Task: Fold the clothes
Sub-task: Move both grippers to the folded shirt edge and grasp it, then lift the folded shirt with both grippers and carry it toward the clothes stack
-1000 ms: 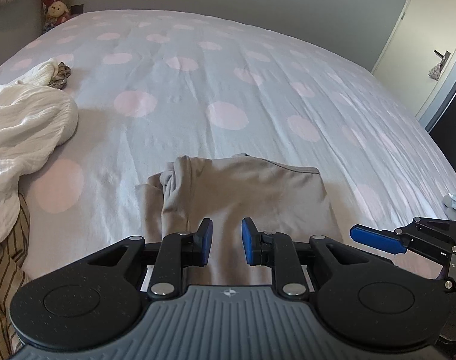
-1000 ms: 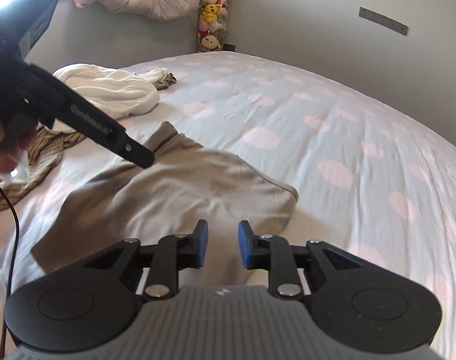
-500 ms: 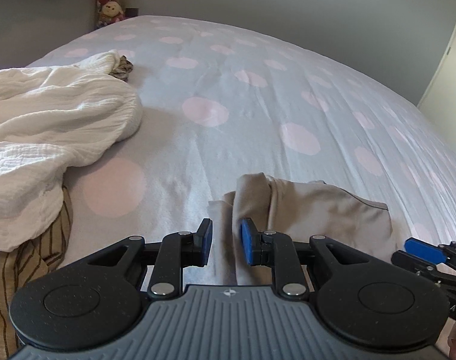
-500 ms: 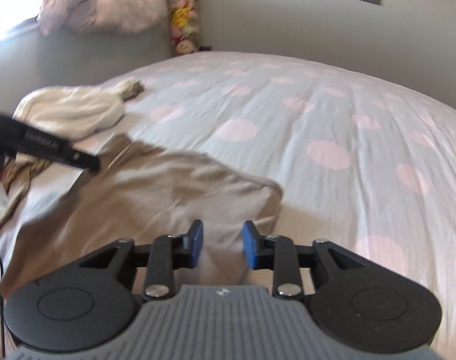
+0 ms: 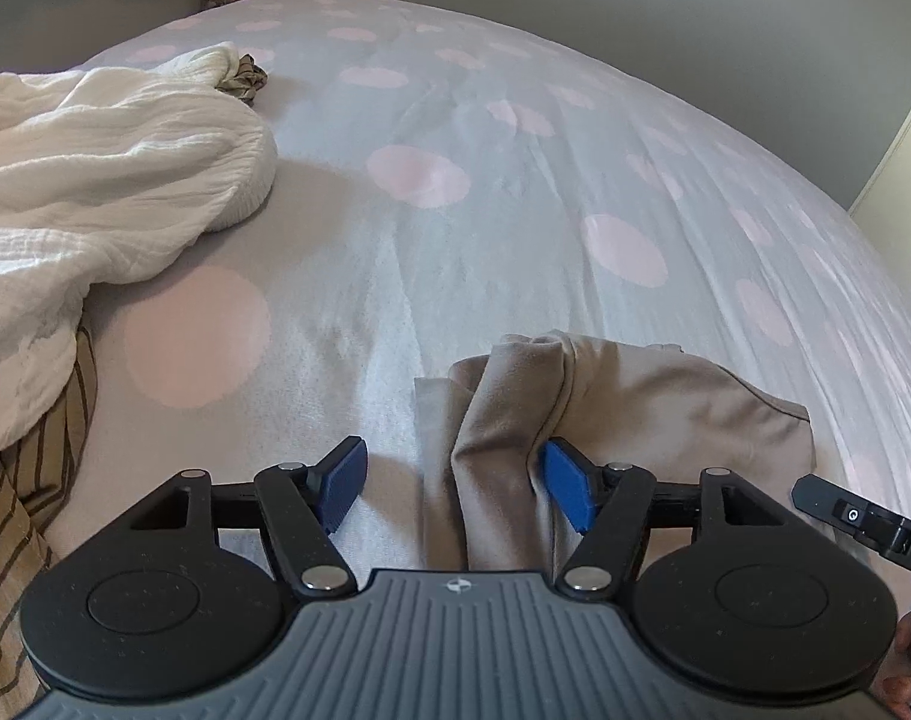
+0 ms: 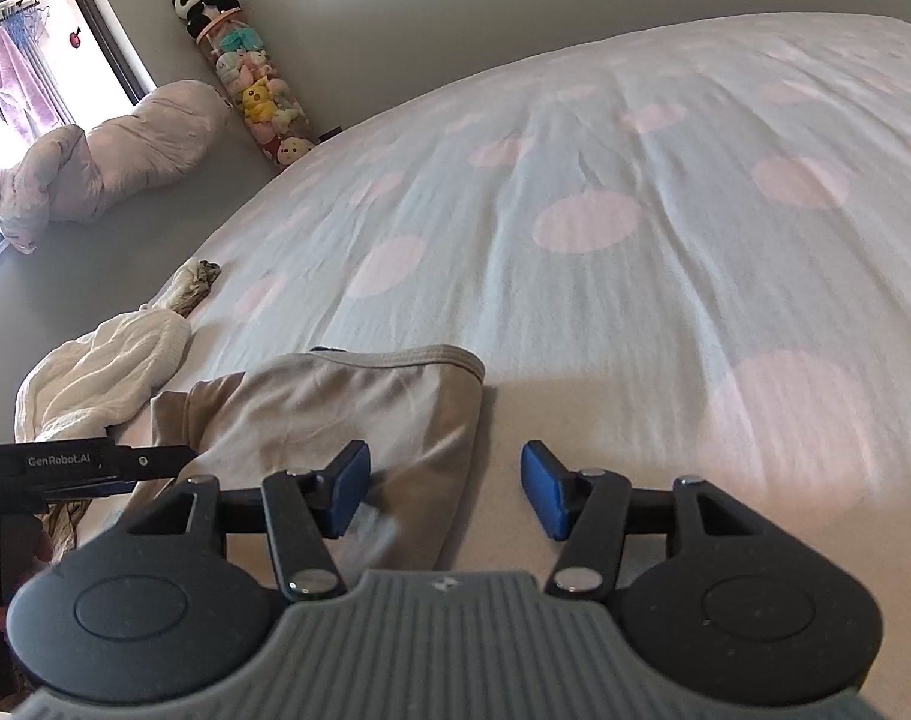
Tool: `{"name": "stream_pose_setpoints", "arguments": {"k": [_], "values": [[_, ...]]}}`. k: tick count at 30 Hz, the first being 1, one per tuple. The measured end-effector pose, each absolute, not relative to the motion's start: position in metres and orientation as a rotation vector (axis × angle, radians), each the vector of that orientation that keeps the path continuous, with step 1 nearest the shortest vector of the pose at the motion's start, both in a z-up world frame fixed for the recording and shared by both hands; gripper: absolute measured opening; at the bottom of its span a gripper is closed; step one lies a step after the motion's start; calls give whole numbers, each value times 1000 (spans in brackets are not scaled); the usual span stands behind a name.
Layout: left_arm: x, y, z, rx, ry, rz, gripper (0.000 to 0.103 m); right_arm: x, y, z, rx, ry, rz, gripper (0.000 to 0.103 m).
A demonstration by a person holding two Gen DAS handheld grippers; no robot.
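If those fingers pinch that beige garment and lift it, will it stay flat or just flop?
Probably flop: the beige garment already lies in soft bunched folds between the left gripper's open fingers. It looks thin and light, so it would likely drape and hang. Pushed, it would likely wrinkle on the bedsheet rather than slide.

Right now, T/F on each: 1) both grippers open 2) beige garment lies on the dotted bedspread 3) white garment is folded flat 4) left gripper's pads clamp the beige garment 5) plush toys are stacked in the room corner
1) True. The left gripper and the right gripper both stand open; their jaws have just been opening.
2) True. The beige garment lies on the dotted bedspread.
3) False. The white garment is a crumpled heap.
4) False. A bunched fold sits between the pads, which do not press on it.
5) True. The plush toys are stacked in the corner.
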State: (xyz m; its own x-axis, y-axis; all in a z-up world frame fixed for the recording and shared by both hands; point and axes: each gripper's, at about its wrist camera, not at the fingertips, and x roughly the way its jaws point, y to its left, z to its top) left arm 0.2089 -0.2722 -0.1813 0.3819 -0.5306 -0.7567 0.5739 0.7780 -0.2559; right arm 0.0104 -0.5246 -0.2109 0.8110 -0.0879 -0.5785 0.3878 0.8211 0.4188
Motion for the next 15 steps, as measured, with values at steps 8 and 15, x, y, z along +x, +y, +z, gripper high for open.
{"name": "stream_pose_setpoints", "arguments": {"k": [8,15], "values": [[207,-281,-187,73,894,-748,63,21,-512,-217,452,569,-247,68],[208,-284,-187,17,896,-842,19,23,-516,-222,496,549,-216,30]]}}
